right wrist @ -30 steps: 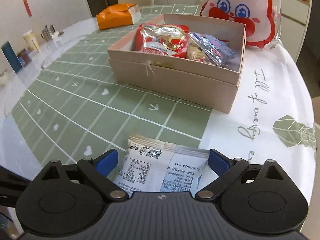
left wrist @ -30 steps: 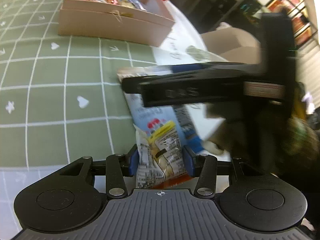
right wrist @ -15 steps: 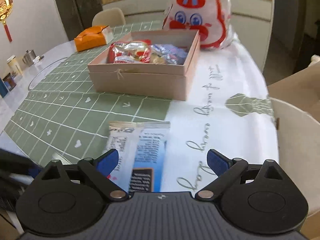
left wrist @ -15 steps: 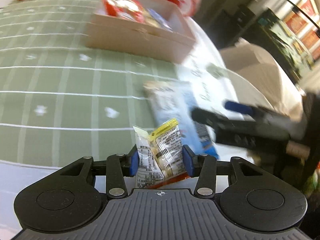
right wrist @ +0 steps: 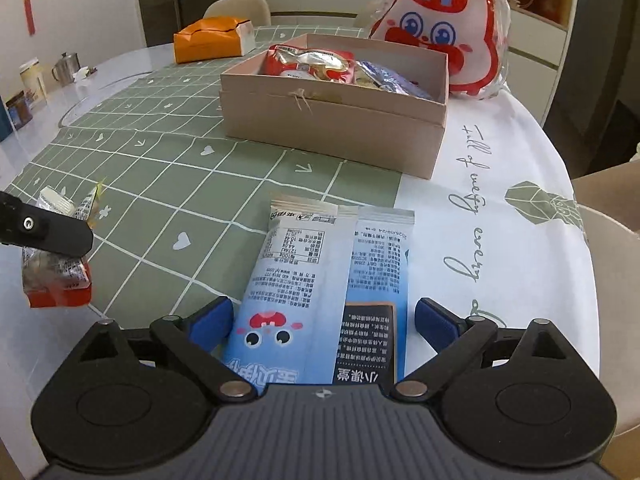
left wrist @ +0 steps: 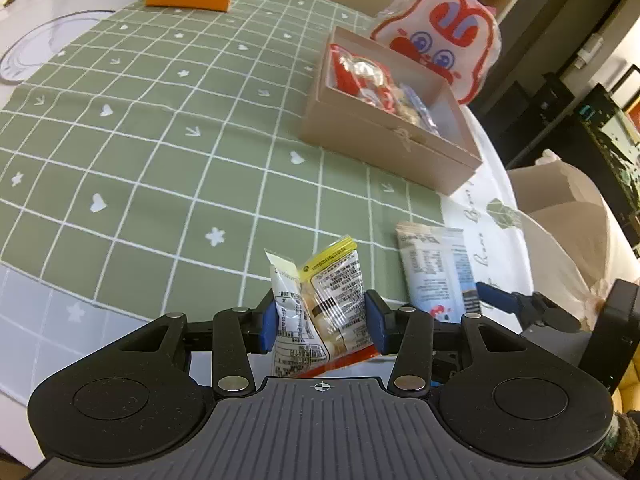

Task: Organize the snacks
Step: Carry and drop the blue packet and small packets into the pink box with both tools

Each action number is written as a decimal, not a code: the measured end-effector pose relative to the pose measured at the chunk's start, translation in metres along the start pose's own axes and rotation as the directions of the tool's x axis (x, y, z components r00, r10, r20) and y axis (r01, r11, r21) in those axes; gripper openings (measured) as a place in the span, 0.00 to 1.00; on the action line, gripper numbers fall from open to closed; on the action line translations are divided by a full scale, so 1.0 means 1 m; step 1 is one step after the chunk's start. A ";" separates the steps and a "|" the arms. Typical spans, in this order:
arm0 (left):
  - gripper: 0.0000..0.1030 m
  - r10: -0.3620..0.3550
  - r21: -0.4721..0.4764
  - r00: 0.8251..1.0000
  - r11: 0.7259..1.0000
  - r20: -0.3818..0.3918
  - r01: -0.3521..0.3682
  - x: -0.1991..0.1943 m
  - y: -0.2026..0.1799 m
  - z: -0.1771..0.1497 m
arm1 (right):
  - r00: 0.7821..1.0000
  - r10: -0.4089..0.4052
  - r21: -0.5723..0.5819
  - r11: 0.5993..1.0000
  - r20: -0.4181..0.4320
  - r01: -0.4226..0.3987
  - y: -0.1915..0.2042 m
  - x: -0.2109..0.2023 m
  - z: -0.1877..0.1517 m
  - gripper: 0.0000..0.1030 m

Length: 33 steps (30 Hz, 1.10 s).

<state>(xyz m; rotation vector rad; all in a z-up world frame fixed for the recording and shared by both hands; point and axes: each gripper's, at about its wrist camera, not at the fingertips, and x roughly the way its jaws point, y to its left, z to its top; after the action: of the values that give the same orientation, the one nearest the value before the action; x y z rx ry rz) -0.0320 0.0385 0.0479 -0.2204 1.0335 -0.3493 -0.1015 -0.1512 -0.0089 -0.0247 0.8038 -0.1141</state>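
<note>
Two small snack packets (left wrist: 320,304), one white and one clear with a yellow top strip and red base, are clamped together between the blue pads of the left gripper (left wrist: 323,326) and held clear of the tablecloth. In the right wrist view the same pair hangs at the left edge, well short of the beige cardboard box (right wrist: 336,120). A long blue-and-white snack pouch (right wrist: 332,280) lies flat on the tablecloth, directly in front of that box and apart from it. The right gripper (right wrist: 324,320) stands released, its blue pads either side of the pouch's near end without pressing on it. Inside the box lie a red-and-silver bag (right wrist: 308,62) and a purple-blue packet (right wrist: 384,78). Behind the box stands a rabbit-face bag (right wrist: 440,24); an orange tissue box (right wrist: 212,38) sits beyond the box's left corner. The green grid tablecloth (right wrist: 160,160) carries the box.
</note>
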 end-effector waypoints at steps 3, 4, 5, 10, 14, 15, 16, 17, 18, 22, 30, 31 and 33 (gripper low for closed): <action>0.48 -0.009 0.019 1.000 1.000 0.004 0.009 -0.003 -0.006 0.001 | 1.000 0.029 -0.035 0.999 -0.005 -0.029 -0.002 -0.005 0.001 0.79; 0.48 -0.015 0.028 1.000 0.999 0.007 0.015 -0.005 -0.009 0.002 | 1.000 0.024 -0.052 0.998 -0.003 -0.024 -0.001 -0.008 0.002 0.79; 0.48 -0.021 0.038 1.000 0.999 0.009 0.021 -0.006 -0.012 0.005 | 1.000 0.016 -0.068 0.998 0.013 -0.015 -0.002 -0.013 0.004 0.78; 0.48 -0.079 0.118 0.996 0.990 0.042 0.073 -0.011 -0.032 0.039 | 0.991 0.031 -0.083 0.996 0.132 -0.020 -0.017 -0.044 0.029 0.77; 0.48 -0.157 0.190 0.980 0.973 0.124 0.132 -0.022 -0.051 0.104 | 0.951 0.024 -0.095 0.995 0.309 0.005 -0.031 -0.081 0.080 0.78; 0.48 -0.183 0.195 0.972 0.969 0.145 0.153 -0.023 -0.054 0.123 | 0.938 0.017 -0.086 0.996 0.345 0.014 -0.035 -0.088 0.098 0.78; 0.48 -0.214 0.195 0.963 0.964 0.163 0.182 -0.022 -0.056 0.143 | 0.931 0.012 -0.070 0.997 0.366 0.015 -0.039 -0.091 0.113 0.78; 0.48 -0.247 0.192 0.953 0.958 0.174 0.213 -0.018 -0.058 0.163 | 0.925 0.010 -0.052 0.999 0.380 0.010 -0.044 -0.093 0.128 0.78; 0.49 -0.281 0.186 0.943 0.951 0.180 0.248 -0.012 -0.059 0.180 | 0.921 0.012 -0.028 1.000 0.389 -0.001 -0.049 -0.092 0.146 0.78; 0.49 -0.398 0.118 0.911 0.915 0.113 0.385 0.056 -0.048 0.232 | 0.920 -0.013 0.046 0.999 0.393 -0.006 -0.063 -0.069 0.199 0.78; 0.47 -0.349 -0.005 0.937 0.937 0.018 0.349 0.151 -0.006 0.240 | 0.989 0.086 0.240 0.964 0.123 -0.114 -0.089 0.050 0.227 0.82; 0.47 -0.348 -0.015 0.937 0.937 0.035 0.349 0.150 -0.001 0.239 | 0.989 0.088 0.264 0.958 0.119 -0.117 -0.091 0.055 0.224 0.83; 0.47 -0.333 -0.028 0.939 0.941 0.087 0.337 0.143 0.008 0.240 | 0.990 0.104 0.300 0.945 0.098 -0.129 -0.097 0.068 0.217 0.85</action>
<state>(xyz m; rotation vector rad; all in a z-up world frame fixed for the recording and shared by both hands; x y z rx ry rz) 0.2436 -0.0054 0.0503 -0.4486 0.9231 -0.6227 0.0922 -0.2596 0.0994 0.3096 0.6976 -0.1238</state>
